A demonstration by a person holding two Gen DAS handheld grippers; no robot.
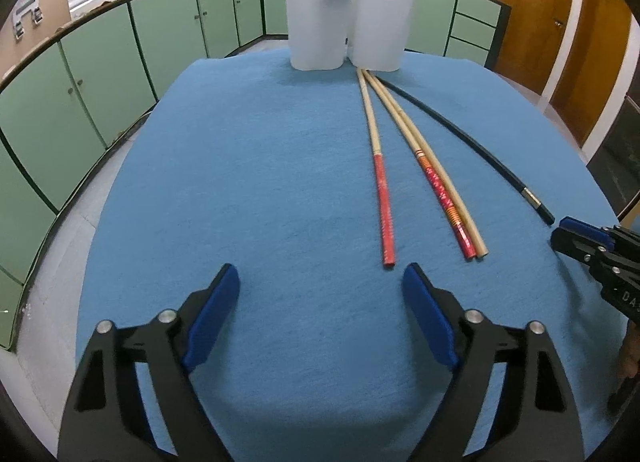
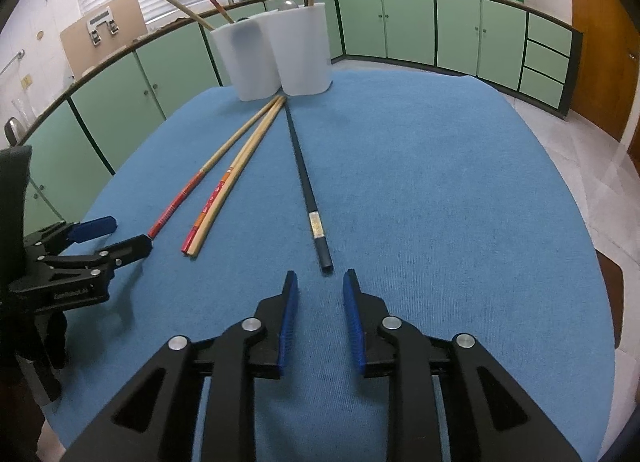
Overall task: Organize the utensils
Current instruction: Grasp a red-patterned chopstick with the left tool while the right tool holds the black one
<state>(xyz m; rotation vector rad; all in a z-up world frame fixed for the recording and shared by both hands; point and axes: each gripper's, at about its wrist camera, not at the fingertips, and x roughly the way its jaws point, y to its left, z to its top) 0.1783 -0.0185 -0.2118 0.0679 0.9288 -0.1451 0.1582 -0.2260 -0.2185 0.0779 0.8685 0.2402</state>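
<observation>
Four loose chopsticks fanned on blue cloth, tips toward white twin-cup plastic holder. Right gripper narrowly parted, empty, lined up behind black chopstick; left gripper wide, empty, probably waiting near red-handled bamboo chopstick.

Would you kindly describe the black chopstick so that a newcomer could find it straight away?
Start at the two white holders standing at the far edge of the blue cloth. Four chopsticks fan out from their base toward the grippers. The black chopstick is the rightmost, lying apart from the others: it alone is dark all over, with a small pale band near its near end, while its neighbours are bamboo-coloured, two with red ends.
</observation>
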